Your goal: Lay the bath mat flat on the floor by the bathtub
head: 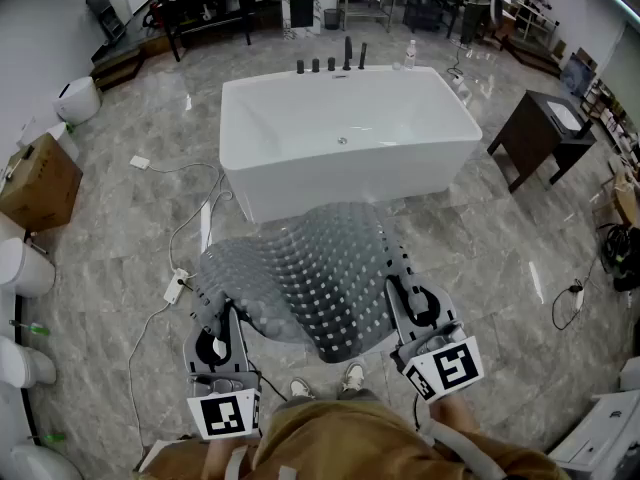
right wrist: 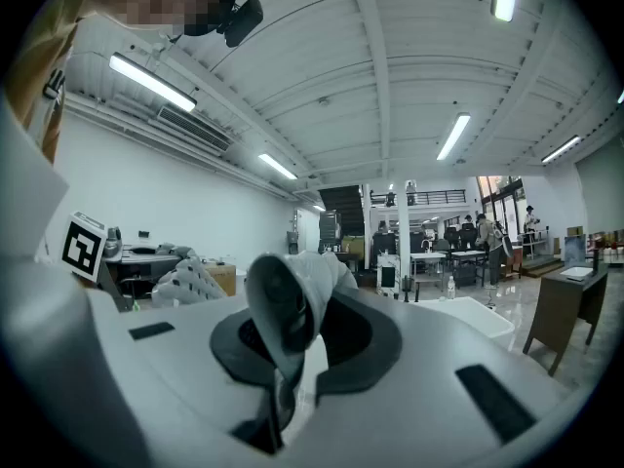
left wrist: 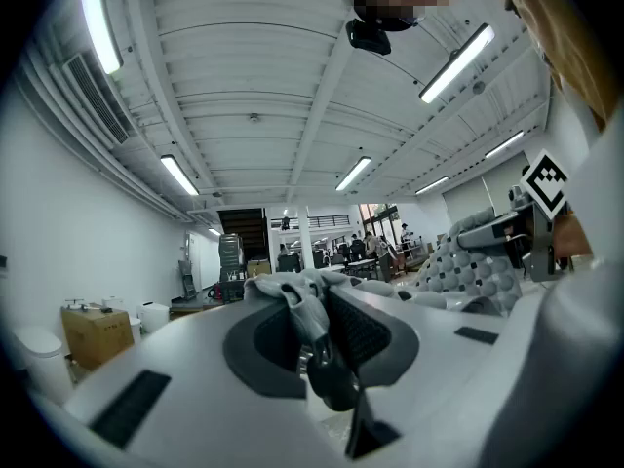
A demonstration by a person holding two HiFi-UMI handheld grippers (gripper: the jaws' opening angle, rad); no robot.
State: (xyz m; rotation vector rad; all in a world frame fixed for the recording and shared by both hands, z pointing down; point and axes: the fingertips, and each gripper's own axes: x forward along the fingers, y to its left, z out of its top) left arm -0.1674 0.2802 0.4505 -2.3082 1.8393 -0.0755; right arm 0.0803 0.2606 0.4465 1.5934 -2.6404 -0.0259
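Observation:
A translucent grey bath mat [head: 310, 273] with rows of holes hangs in the air in front of the white bathtub [head: 345, 133], bulging upward between my two hands. My left gripper [head: 212, 313] is shut on the mat's near left edge; in the left gripper view the crumpled mat edge [left wrist: 302, 305] is pinched between the jaws. My right gripper [head: 408, 293] is shut on the near right edge, and the right gripper view shows a curled fold of the mat [right wrist: 288, 310] clamped there. Both grippers point level toward the tub.
Grey marble floor lies between my feet and the tub. A power strip with white cable [head: 176, 285] lies on the floor at left. A cardboard box [head: 38, 180] and white toilets [head: 22, 268] stand at far left. A dark vanity cabinet [head: 540, 136] stands right of the tub.

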